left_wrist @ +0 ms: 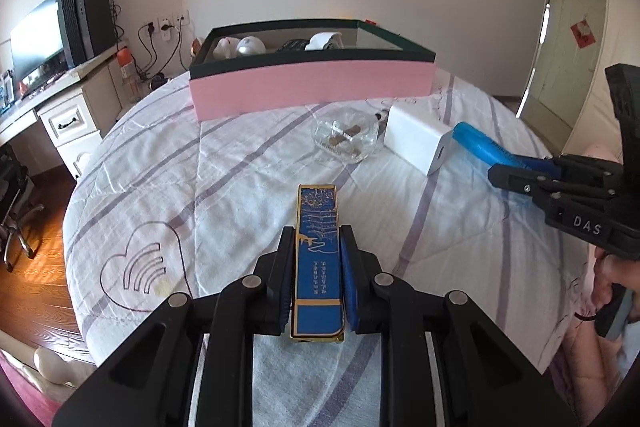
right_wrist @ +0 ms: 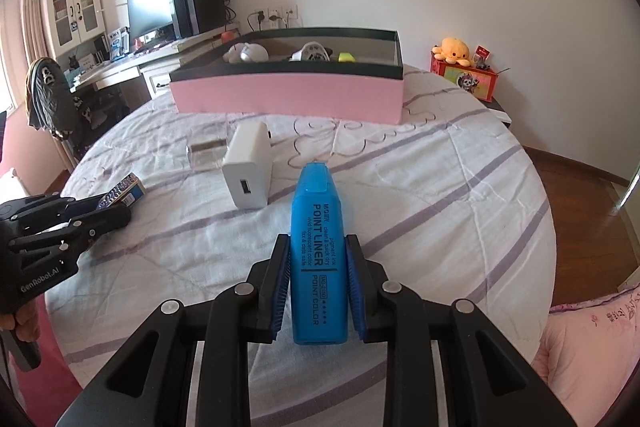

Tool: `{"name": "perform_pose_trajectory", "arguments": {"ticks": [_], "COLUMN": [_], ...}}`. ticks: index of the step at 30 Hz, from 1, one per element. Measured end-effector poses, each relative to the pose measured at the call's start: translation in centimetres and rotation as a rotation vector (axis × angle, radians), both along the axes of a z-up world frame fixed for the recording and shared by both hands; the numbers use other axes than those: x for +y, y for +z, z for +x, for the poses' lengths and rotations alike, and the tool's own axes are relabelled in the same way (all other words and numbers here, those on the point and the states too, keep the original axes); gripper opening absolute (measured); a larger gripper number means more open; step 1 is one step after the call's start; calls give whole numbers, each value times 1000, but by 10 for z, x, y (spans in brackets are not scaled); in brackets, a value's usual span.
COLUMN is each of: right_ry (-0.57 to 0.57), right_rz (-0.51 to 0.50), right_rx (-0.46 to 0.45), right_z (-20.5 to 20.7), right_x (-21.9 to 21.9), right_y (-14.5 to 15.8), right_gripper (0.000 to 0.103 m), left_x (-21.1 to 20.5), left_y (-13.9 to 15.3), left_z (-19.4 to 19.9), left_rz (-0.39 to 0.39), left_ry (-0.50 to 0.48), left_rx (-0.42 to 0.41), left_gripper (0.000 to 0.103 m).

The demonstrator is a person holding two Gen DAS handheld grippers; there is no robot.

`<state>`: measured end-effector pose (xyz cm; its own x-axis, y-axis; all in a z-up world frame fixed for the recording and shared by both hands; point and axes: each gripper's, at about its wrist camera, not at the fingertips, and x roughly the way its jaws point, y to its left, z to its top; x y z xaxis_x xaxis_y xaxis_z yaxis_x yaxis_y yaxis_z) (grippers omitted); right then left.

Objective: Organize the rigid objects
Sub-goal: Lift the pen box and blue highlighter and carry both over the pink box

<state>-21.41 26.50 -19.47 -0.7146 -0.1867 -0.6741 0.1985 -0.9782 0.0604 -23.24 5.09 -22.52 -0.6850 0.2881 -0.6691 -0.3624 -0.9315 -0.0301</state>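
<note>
Two grippers, each clamped on one item: left gripper point(left_wrist: 317, 267) pinching one blue-and-gold box point(left_wrist: 318, 259), right gripper point(right_wrist: 318, 279) pinching one blue highlighter point(right_wrist: 318, 255). One white charger point(right_wrist: 248, 167) at eleven o'clock of the highlighter, one glass dish point(left_wrist: 346, 139), one pink box point(right_wrist: 288, 91) at twelve on the bedspread point(right_wrist: 440, 187).

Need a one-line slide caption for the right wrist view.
Right gripper clamps a blue highlighter above the bed, facing the pink box; white charger lies between.
</note>
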Motion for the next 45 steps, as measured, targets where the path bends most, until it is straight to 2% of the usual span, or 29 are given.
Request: {"name": "perform_pose_trajectory", "arguments": {"ticks": [3, 11, 15, 21, 29, 33, 37, 41, 45], "right_ry": [5, 42, 74, 109, 102, 88, 64, 59, 53], "right_rz": [-5, -29, -38, -14, 62, 87, 95, 106, 123], "right_rx": [14, 56, 76, 111, 94, 31, -24, -85, -134], "right_z": [-1, -12, -27, -67, -168, -225, -273, -306, -326], "right_x": [0, 0, 0, 0, 0, -2, 2, 2, 4], "right_y": [8, 35, 51, 83, 105, 97, 79, 60, 47], "right_gripper": [27, 27, 27, 27, 27, 27, 27, 27, 27], "left_x": [0, 4, 10, 14, 26, 32, 39, 44, 45], "left_y": [11, 44, 61, 87, 109, 110, 98, 76, 59], "left_z": [-1, -15, -31, -80, -183, -240, -289, -330, -352], "left_rz": [27, 42, 21, 16, -12, -51, -85, -117, -128], "left_ry": [-20, -50, -73, -100, -133, -106, -88, -60, -48], "left_rx": [14, 70, 102, 121, 71, 32, -20, -77, -118], "left_gripper": [20, 20, 20, 20, 20, 20, 20, 20, 20]}}
